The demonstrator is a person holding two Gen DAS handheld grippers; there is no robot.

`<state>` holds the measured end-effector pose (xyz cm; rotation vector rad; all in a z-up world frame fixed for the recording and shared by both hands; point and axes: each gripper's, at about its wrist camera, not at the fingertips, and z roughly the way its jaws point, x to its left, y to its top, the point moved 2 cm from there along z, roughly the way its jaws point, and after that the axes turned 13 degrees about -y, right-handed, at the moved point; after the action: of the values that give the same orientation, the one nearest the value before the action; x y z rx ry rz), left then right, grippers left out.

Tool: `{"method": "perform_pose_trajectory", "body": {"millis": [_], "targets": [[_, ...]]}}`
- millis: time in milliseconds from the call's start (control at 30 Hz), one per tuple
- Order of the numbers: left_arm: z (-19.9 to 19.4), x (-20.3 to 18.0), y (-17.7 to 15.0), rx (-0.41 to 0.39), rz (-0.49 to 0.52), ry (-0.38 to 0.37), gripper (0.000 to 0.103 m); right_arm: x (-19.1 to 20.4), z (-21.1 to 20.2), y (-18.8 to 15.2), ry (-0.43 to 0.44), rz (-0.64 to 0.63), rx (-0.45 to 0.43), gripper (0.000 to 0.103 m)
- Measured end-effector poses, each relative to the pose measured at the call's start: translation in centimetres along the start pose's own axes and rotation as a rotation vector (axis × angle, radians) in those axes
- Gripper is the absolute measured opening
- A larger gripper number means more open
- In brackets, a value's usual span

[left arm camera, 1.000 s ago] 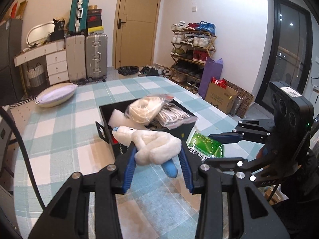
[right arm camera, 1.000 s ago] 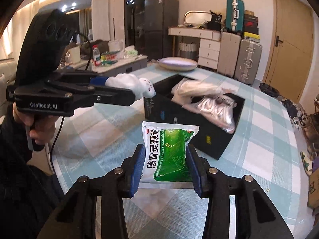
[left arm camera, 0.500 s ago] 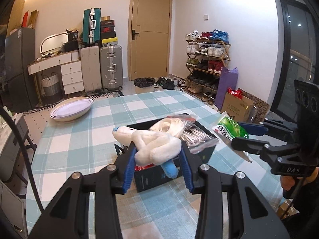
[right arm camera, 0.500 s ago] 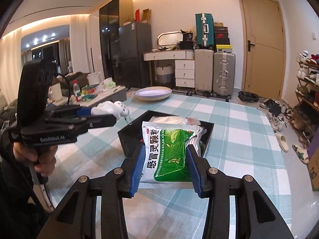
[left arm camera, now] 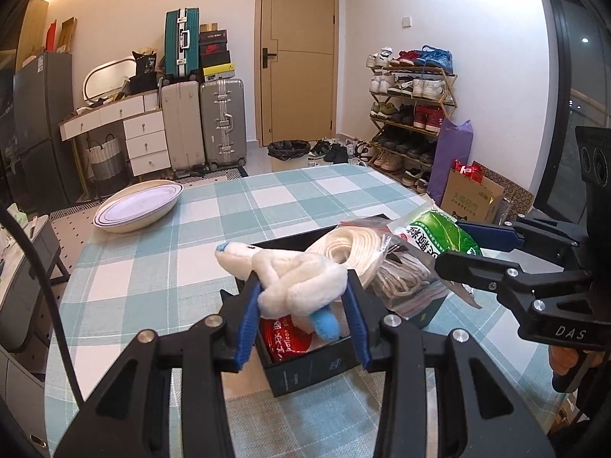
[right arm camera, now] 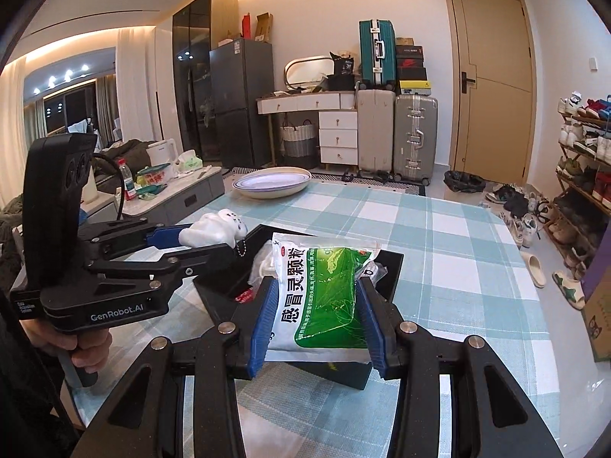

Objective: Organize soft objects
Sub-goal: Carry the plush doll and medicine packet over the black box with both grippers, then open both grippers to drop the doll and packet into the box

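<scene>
Here, a white plush toy [left arm camera: 301, 286] with blue tips is pinched between the blue pads of the left gripper [left arm camera: 301, 305], whose jaws are narrowed onto it, above the near corner of a black box [left arm camera: 317, 362] on the checked bench [left arm camera: 152, 267]. A green-and-white granule sachet [right arm camera: 320, 297] is clamped flat in the right gripper [right arm camera: 317, 324], over the same box. Bagged white rope [left arm camera: 355, 252] is seen inside.

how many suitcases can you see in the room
3, all against the back wall beside the white drawers: a beige suitcase and a silver suitcase stand side by side on the floor, and a teal suitcase stands on top of them. More could be hidden behind.
</scene>
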<state>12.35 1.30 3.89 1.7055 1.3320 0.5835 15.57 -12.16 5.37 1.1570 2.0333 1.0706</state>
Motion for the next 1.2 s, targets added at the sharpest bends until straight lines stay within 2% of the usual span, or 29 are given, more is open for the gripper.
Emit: {"method": "perform_pose_trajectory", "body": {"millis": [333,700,1200], "targets": [[2.5,0.1,-0.5,0.051,0.003,-0.020,0.040,0.5,3.8,-0.1,-0.018,-0.016,0.059,0.043],[4.3,0.4,-0.6,0.097,0.002,-0.025,0.040,0.8,6.9,0.2,-0.016,-0.038,0.076,0.042],[4.9,0.2,-0.7,0.129,0.018,-0.024,0.040,0.6,8.5,0.0,-0.007,-0.072,0.102,0.043]]}}
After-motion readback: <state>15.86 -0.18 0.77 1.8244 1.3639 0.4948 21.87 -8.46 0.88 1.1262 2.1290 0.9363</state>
